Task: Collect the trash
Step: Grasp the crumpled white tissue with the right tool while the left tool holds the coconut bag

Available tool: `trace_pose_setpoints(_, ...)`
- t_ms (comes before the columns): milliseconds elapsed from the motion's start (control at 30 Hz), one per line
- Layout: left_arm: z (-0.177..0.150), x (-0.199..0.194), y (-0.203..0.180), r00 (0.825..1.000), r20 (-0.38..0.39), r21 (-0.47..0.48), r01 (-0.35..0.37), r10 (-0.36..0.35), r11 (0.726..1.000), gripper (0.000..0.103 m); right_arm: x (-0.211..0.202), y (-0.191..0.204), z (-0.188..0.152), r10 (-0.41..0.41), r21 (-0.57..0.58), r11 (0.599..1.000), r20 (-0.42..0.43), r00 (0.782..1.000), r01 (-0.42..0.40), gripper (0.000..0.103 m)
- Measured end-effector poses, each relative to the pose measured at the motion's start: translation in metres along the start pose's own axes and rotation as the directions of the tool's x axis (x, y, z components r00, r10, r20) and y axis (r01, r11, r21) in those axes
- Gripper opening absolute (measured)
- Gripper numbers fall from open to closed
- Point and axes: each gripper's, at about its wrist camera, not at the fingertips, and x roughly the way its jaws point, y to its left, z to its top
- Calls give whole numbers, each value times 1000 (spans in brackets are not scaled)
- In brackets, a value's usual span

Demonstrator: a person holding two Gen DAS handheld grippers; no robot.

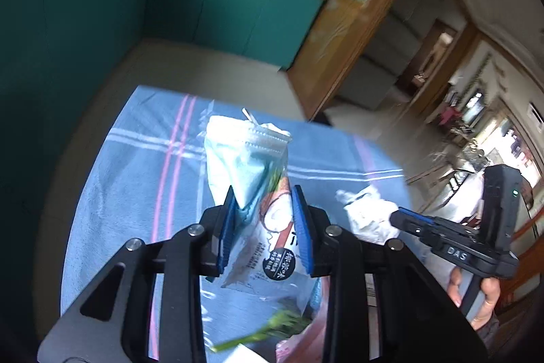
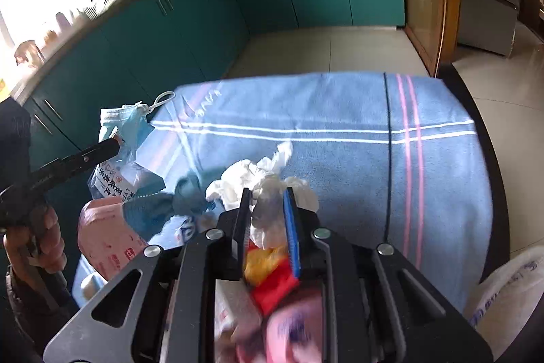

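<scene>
- The cloth (image 2: 340, 111) lies bare across the middle and right of the right wrist frame; a gripper could pass there freely.
- Trash crowds the lower left and bottom of that frame: a pink pack (image 2: 105, 240), a wrapper (image 2: 115, 179), a mask (image 2: 125, 121) and tissue (image 2: 258, 179).
- In the left wrist frame the pouch (image 1: 268, 227) fills the gap between the left gripper (image 1: 265, 203) fingers.
- The right gripper (image 1: 401, 216) blocks the right side there.
- The cloth's far left is open.

On the cloth-covered table (image 2: 340, 111), the crumpled tissue (image 2: 258, 176) lies mid-table; the plastic pouch (image 2: 112, 179) and face mask (image 2: 125, 121) sit at its left edge
</scene>
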Motion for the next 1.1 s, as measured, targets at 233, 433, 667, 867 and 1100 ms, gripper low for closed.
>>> trace_pose_setpoints(233, -3, -39, -33, 974, 225, 52, -20, 8, 998, 33, -45, 3, -8, -3, -37, 999, 105, 994, 7, 19)
trace_pose_setpoints(433, -6, -8, -20, 990, 119, 43, -83, 77, 996, 33, -45, -9, -18, -52, -31, 998, 92, 994, 55, 19)
trace_pose_setpoints(667, -11, 12, 13, 994, 58, -22, -96, 97, 995, 33, -34, -49, -34, -84, 66, 995, 36, 996, 81, 19)
trace_pose_setpoints(867, -17, 31, 7, 998, -24, -9, -65, 64, 998, 33, -32, -60, -43, -102, 90, 991, 16, 995, 101, 19)
trace_pose_setpoints(1100, -22, 39, 18, 997, -41, -51, -74, 71, 996, 43, -30, -65, -46, -107, 109, 988, 10, 994, 105, 19)
